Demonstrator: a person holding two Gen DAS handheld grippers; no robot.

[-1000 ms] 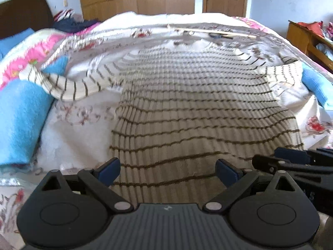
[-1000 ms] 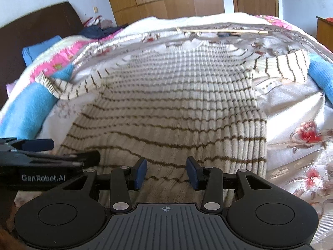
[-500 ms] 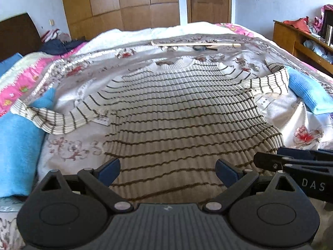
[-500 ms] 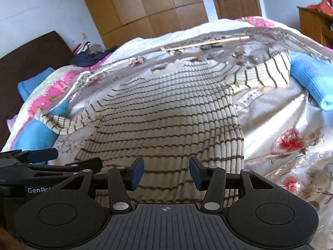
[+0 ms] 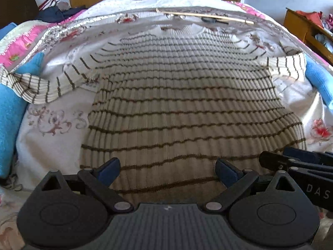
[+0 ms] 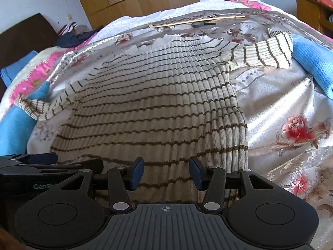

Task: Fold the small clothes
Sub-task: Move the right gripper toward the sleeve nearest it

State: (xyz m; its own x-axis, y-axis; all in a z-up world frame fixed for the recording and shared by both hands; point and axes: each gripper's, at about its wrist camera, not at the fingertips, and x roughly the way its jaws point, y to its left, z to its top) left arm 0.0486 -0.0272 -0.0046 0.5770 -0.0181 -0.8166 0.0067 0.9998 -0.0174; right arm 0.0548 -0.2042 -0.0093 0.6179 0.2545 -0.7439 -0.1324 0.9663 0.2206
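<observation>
A cream ribbed sweater with thin brown stripes (image 5: 183,95) lies spread flat on the bed, neck at the far end, hem near me. It also shows in the right wrist view (image 6: 158,104). Its left sleeve (image 5: 37,85) drapes over a blue cloth; its right sleeve (image 6: 268,52) lies out to the right. My left gripper (image 5: 167,169) is open wide, just above the hem's left part. My right gripper (image 6: 166,169) is open, narrower, over the hem's right part. Each gripper shows at the other view's edge, the right one (image 5: 295,162) and the left one (image 6: 41,162).
The floral bedspread (image 6: 291,125) covers the bed. Blue folded cloths lie at the left (image 5: 10,114) and right (image 6: 312,62). A thin wooden stick (image 5: 206,16) lies beyond the sweater's neck. A wooden cabinet (image 5: 308,29) stands at the right; clothes are piled at the far left (image 5: 56,8).
Both cameras have shifted over the hem, rising then tipping down. The right gripper's jaws have opened wider. The sweater has not moved.
</observation>
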